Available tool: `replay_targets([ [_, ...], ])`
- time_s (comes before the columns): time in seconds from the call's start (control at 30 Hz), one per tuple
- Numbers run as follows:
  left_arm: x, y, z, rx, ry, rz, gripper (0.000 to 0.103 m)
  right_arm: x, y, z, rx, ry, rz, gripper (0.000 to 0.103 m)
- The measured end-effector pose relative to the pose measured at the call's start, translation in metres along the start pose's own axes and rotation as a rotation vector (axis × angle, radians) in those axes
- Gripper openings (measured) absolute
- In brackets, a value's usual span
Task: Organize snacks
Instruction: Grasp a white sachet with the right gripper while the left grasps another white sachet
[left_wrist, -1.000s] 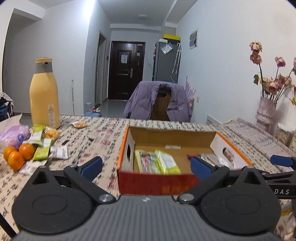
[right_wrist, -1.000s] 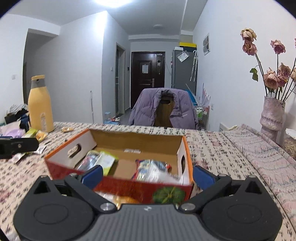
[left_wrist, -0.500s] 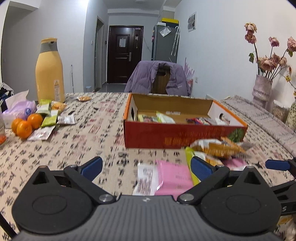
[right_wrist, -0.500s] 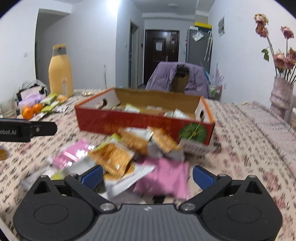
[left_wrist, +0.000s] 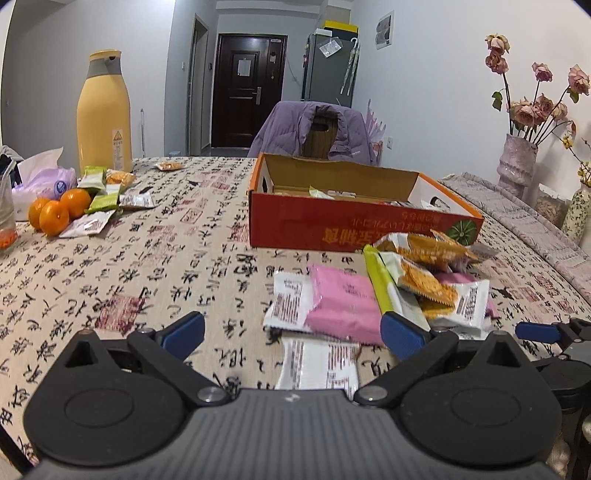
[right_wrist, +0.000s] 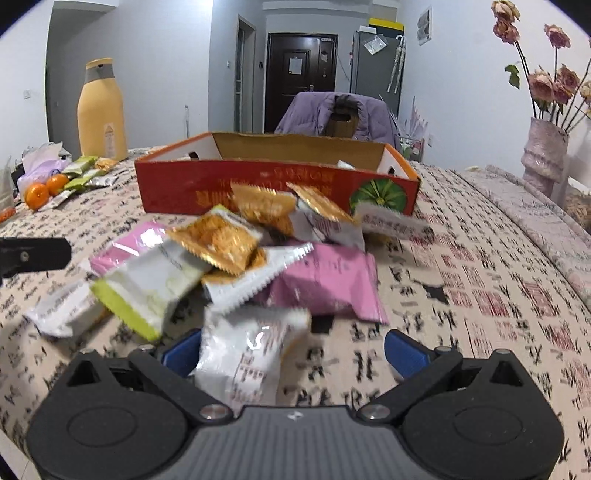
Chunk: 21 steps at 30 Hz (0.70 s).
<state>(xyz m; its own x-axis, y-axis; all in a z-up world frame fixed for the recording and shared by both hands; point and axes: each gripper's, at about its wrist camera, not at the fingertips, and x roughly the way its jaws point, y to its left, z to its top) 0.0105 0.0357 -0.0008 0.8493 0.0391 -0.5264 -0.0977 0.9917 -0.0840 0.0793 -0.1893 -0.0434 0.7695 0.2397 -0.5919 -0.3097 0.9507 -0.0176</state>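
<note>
A second ago both our cameras looked down into the open cardboard box; now we sit lower and nearer, and it stands on the far side of a loose pile of snack packets on the patterned tablecloth. Half a second ago the pile had already come into view, and since then we have closed in further.

Our left gripper has its jaws spread wide and holds nothing. Between its fingertips lie a white packet and, just beyond, a pink packet overlapping a white label-side wrapper. To the right of those, a green-edged packet and orange cracker packets are heaped together near the box's front wall.

Our right gripper is also wide open. A silver-white packet sits close against its left blue pad, and it is blurred; we cannot tell whether it rests on the cloth or leans on the finger, but the jaws are not closed on it.

Some packets already lie inside the box, though from this low angle we see only their tops. We judge that we have turned from the box to fetch the next item, with the silver-white packet the likeliest pick for the right hand. A second cluster of packets beside the oranges, far left near the yellow bottle, remains to be gathered.
</note>
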Motion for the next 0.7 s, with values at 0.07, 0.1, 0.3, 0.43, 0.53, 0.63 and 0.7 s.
replay_targets([
  [0.07,0.000,0.000,-0.003,-0.001,0.007,-0.004,0.103,-0.005,-0.001,-0.005,0.007,-0.020,0.018,0.091],
  [0.1,0.000,-0.001,-0.004,-0.001,0.012,-0.006,0.103,-0.007,0.000,-0.007,0.006,-0.027,0.028,0.084],
  [0.3,0.001,-0.005,-0.011,-0.002,0.033,-0.012,0.103,-0.016,0.001,-0.008,-0.002,-0.056,0.076,0.041],
  [0.43,0.000,-0.003,-0.011,-0.003,0.035,-0.007,0.103,-0.023,-0.004,-0.009,0.015,-0.079,0.077,0.040],
  [0.53,0.001,-0.003,-0.011,-0.003,0.043,-0.002,0.103,-0.032,-0.011,-0.007,0.030,-0.117,0.062,0.040],
  [0.63,0.006,-0.003,-0.012,0.000,0.070,0.020,0.103,-0.040,-0.022,-0.005,0.046,-0.151,0.034,0.040],
  [0.7,0.009,-0.003,-0.014,-0.002,0.084,0.021,0.103,-0.042,-0.029,-0.005,0.063,-0.163,0.023,0.040],
])
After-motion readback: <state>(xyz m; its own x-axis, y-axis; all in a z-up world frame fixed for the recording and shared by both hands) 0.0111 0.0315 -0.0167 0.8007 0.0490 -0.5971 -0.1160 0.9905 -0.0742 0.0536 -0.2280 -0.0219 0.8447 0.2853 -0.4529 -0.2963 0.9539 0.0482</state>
